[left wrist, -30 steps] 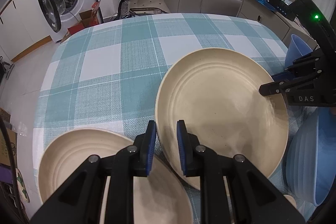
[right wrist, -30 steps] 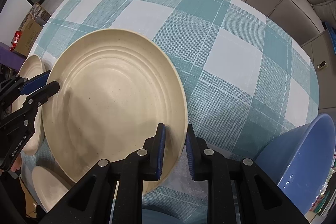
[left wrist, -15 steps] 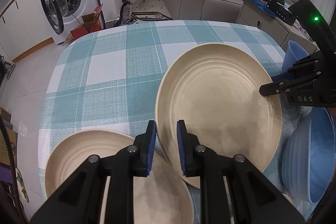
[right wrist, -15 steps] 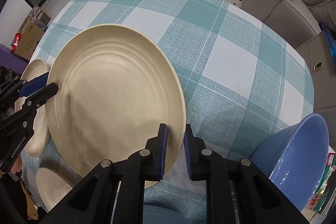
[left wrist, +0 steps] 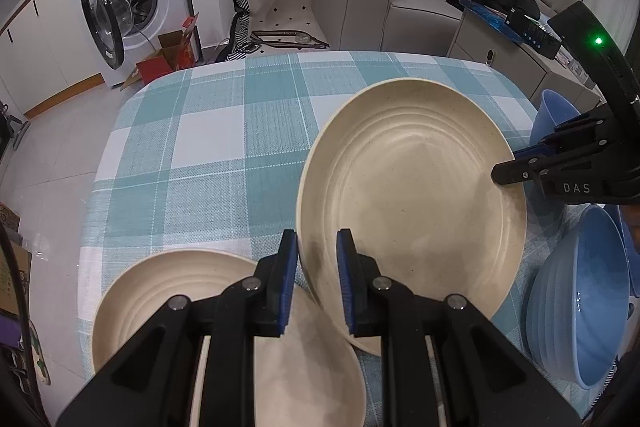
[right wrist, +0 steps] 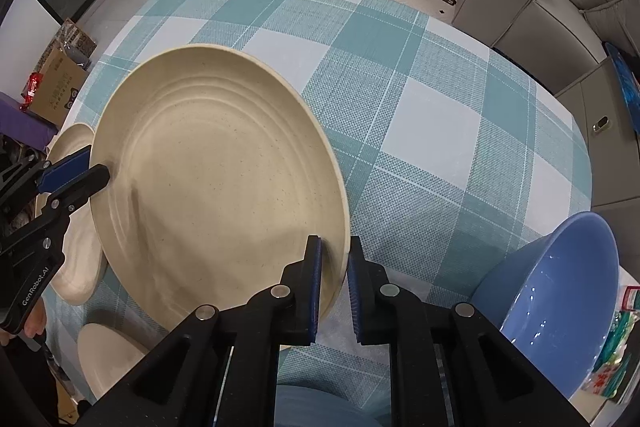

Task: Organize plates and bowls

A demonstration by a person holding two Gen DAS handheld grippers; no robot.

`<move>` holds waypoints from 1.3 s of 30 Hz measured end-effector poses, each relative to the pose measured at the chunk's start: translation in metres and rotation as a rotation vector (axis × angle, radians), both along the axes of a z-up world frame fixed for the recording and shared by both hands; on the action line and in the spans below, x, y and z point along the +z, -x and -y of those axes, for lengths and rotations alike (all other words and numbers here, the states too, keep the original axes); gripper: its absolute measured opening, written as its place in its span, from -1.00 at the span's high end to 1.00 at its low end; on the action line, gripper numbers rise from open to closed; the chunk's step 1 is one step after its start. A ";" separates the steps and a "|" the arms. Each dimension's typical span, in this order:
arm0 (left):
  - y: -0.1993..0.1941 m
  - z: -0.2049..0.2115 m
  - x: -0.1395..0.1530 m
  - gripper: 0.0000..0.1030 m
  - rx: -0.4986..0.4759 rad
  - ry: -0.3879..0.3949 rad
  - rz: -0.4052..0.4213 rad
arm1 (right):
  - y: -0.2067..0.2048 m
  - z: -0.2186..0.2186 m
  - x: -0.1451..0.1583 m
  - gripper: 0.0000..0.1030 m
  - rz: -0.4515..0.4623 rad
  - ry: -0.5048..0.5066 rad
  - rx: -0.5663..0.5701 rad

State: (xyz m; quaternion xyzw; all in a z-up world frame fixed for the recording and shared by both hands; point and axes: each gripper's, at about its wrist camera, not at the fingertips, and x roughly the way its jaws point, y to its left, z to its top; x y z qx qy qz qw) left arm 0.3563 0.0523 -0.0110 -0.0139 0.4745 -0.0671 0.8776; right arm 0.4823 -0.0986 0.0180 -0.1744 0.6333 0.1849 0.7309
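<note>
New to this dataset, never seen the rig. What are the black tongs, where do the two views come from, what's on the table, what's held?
No robot: a person carries a hand-held gripper in each hand, each with a fisheye camera looking along its fingers. In the left view, the left hand-held gripper pinches one rim of the large beige plate. In the right view, the right hand-held gripper pinches the opposite rim. The checked tablecloth also carries another beige plate and blue bowls.

My left wrist camera looks obliquely across the table (left wrist: 240, 131); my right looks straight down; both closely share the beige plate (left wrist: 412, 195).
</note>
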 end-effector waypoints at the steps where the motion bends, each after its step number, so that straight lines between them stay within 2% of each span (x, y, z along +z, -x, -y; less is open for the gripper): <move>1: 0.000 0.000 0.001 0.66 0.001 0.000 0.003 | 0.001 0.000 0.002 0.76 0.004 -0.001 0.001; 14: 0.011 -0.004 0.021 0.66 0.007 0.009 0.046 | 0.010 -0.001 0.029 0.76 0.049 -0.022 0.003; 30: 0.008 -0.007 -0.004 0.66 0.014 0.053 0.011 | 0.002 0.004 0.018 0.75 0.047 -0.068 -0.035; 39: 0.012 -0.009 0.004 0.66 0.023 0.060 0.019 | 0.004 0.001 0.023 0.75 0.052 -0.067 -0.030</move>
